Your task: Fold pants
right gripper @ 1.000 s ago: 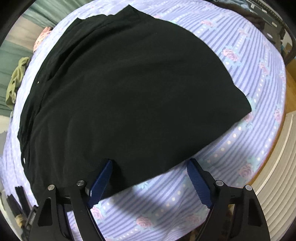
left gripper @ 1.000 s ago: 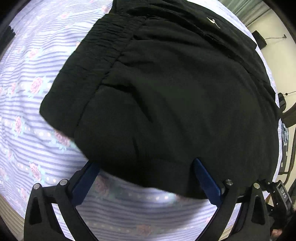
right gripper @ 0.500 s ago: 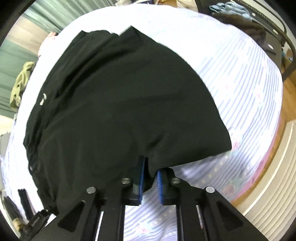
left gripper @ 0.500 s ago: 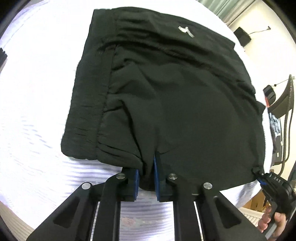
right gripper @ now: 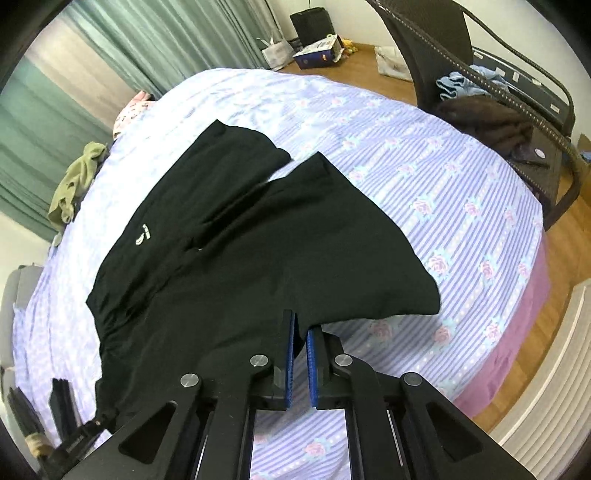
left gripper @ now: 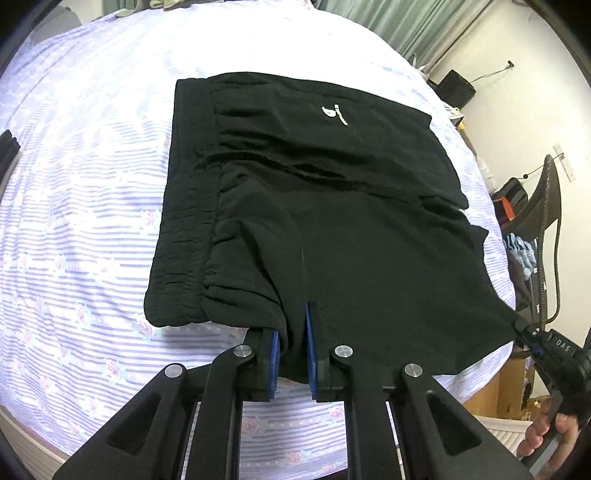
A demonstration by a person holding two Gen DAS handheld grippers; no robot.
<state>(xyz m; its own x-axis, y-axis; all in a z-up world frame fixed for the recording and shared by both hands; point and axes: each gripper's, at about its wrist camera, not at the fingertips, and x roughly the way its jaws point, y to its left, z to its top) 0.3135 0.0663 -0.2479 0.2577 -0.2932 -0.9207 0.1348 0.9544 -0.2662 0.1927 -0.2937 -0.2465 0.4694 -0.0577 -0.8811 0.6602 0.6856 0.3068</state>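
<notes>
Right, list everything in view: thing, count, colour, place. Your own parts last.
pants: one, black, spread on the bed, near edge pinched at two spots
bedsheet: one, lilac stripes with pink roses, covering the bed
olive garment: one, at the bed's far edge by the curtains
curtains: green, behind the bed
chair: one, dark, beside the bed, clothes piled on it
speaker box: one, black, on the floor
left claw: blue pads shut on the pants
right claw: blue pads shut on the pants
person's hand: holding the right claw's handle

Two close wrist views, shared pants (left gripper: 332, 221).
</notes>
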